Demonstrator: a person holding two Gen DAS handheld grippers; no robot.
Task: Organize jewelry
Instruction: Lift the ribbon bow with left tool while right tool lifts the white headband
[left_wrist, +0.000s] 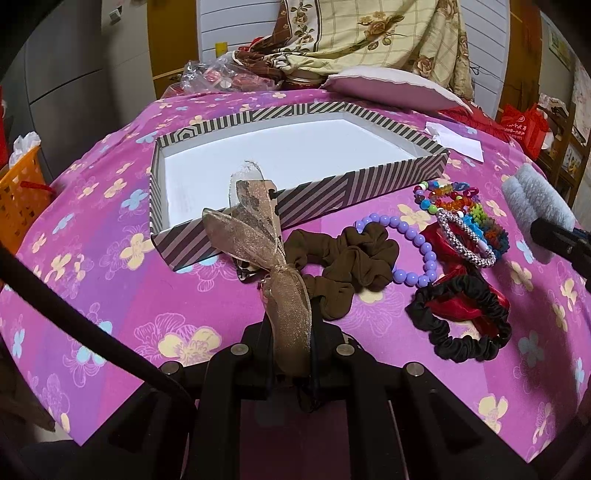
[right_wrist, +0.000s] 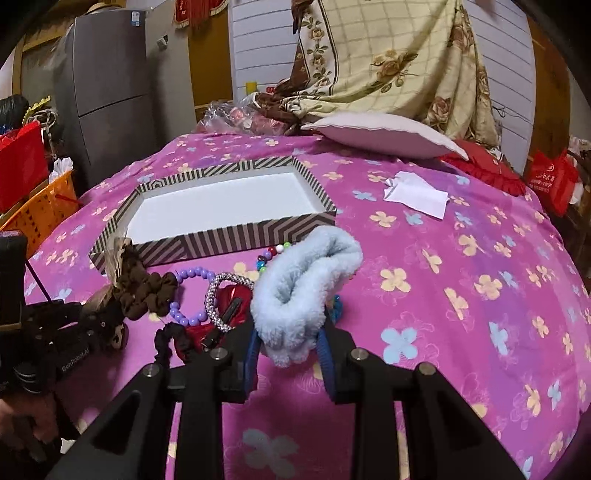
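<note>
My left gripper (left_wrist: 290, 354) is shut on a tan organza ribbon bow (left_wrist: 258, 236), held up in front of the striped box (left_wrist: 369, 184), which has a white empty floor. My right gripper (right_wrist: 288, 343) is shut on a fluffy light-blue scrunchie (right_wrist: 303, 288), lifted over the pile; it also shows in the left wrist view (left_wrist: 535, 199). On the cloth lie a brown scrunchie (left_wrist: 351, 266), a purple bead bracelet (left_wrist: 413, 243), a black scrunchie (left_wrist: 461, 332), a red bow (left_wrist: 454, 306), a silver beaded band (left_wrist: 465, 240) and rainbow bead bracelets (left_wrist: 454, 199).
The table is covered by a pink floral cloth (right_wrist: 461, 295). A white paper (right_wrist: 417, 197) and a pink cushion (right_wrist: 384, 136) lie at the back right. An orange basket (left_wrist: 18, 199) stands off the left edge. The left gripper shows at the left in the right wrist view (right_wrist: 74, 332).
</note>
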